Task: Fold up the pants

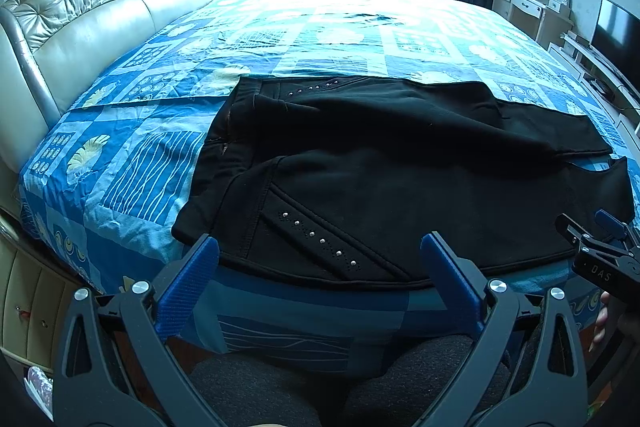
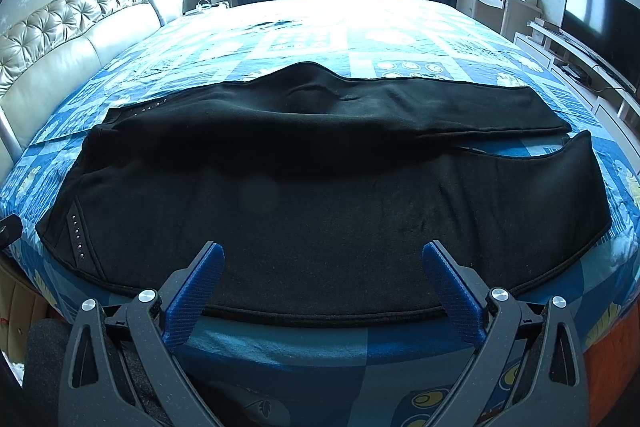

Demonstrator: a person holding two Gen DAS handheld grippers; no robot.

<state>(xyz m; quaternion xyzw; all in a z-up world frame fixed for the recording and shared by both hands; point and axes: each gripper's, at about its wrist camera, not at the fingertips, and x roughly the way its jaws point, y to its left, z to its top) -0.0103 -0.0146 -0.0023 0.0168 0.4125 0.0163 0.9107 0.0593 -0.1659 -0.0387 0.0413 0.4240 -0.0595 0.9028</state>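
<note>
Pants [image 2: 320, 195], black with small metal studs by the pockets, lie spread flat across the near side of the bed [image 2: 360, 39], waistband toward the tufted headboard [image 2: 76, 27], the two legs side by side running toward the television [image 2: 600, 27]. Both the left gripper [image 1: 320, 255] and the right gripper [image 2: 323, 265] hang just above the near hem with jaws spread wide, holding nothing.

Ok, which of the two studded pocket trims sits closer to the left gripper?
The near studded trim, running diagonally just beyond the open left gripper. The other studded trim lies at the black pants' far edge.
</note>
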